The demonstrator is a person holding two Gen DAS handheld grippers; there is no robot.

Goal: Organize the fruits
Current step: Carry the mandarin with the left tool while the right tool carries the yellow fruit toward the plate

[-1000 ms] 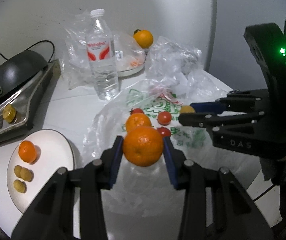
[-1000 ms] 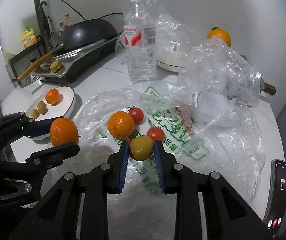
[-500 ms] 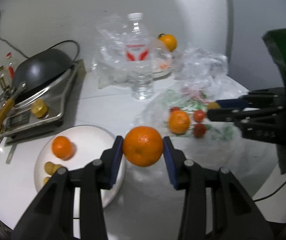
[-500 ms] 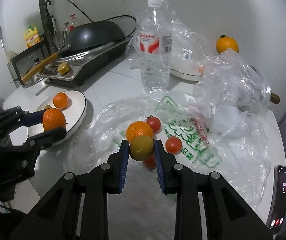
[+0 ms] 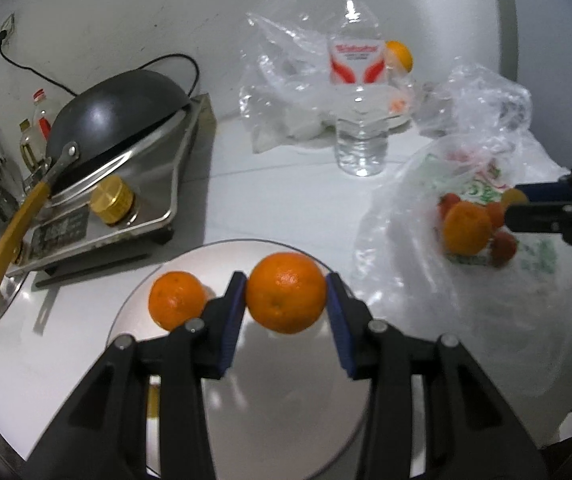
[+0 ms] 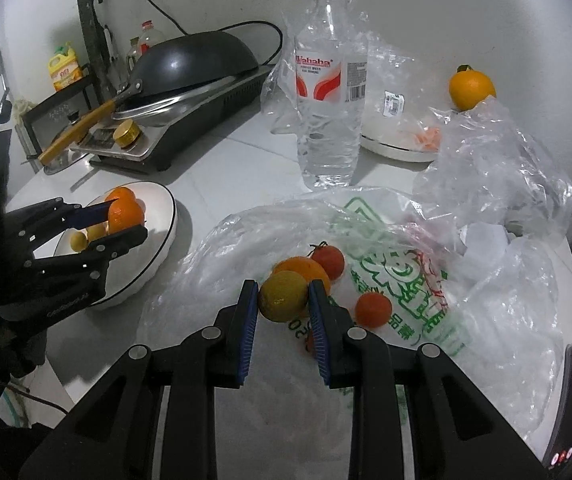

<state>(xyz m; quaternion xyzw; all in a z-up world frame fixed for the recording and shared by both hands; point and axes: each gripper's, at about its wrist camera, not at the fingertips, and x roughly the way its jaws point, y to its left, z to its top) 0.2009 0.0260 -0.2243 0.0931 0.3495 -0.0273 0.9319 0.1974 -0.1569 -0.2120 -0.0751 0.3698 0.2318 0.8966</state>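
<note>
- a white plate (image 6: 168, 216) with a dark rim held one orange (image 5: 176, 300) and a few small yellow-green fruits (image 6: 86, 236).
- the left gripper (image 5: 286, 300) was clamped on a second orange (image 5: 286, 292) over that plate.
- the right gripper (image 6: 282, 300) was closed on a yellow-green fruit (image 6: 284, 296) above a flattened printed plastic bag (image 6: 397, 272), where another orange (image 6: 305, 268) and small red tomatoes (image 6: 373, 308) lay.
- a water bottle (image 6: 327, 88) stood behind the bag, between a wok (image 6: 194, 62) on a stove and crumpled clear plastic (image 6: 497, 160).
- a lone orange (image 6: 471, 90) sat near the wall; a phone (image 6: 571, 404) lay at the table's right edge.
</note>
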